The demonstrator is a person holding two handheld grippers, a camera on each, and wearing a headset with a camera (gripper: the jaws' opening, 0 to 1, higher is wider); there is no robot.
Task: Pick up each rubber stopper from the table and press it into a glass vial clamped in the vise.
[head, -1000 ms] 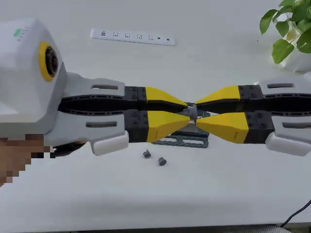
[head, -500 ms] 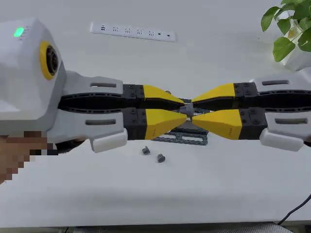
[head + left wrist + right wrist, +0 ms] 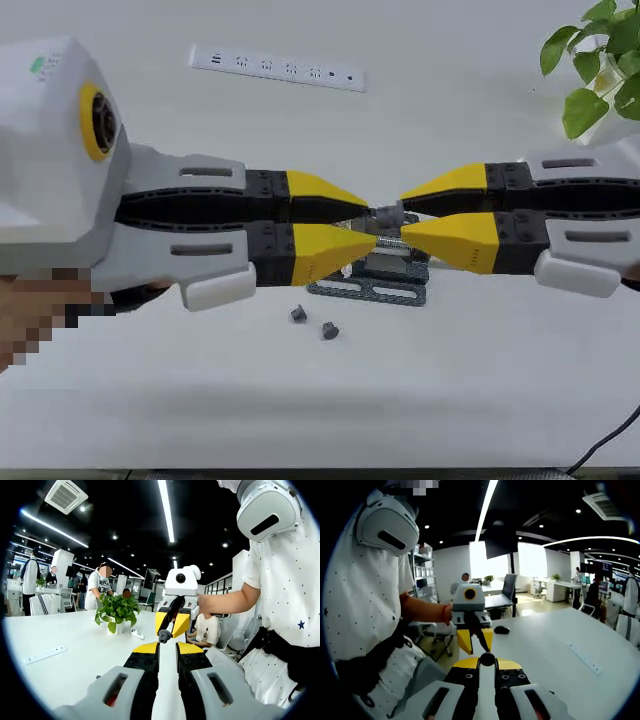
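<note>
The vise (image 3: 370,288) is closed in by the left gripper (image 3: 370,222) and right gripper (image 3: 403,215); the near table (image 3: 300,400) is interrupted only by two stoppers (image 3: 298,314).

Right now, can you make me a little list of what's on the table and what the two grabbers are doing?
Left gripper: open, nothing between its jaws
Right gripper: shut on grey stopper, tip to tip with the left, above the vise
Loose stoppers: two on the table, in front of the vise
Behind: power strip, potted plant
</note>
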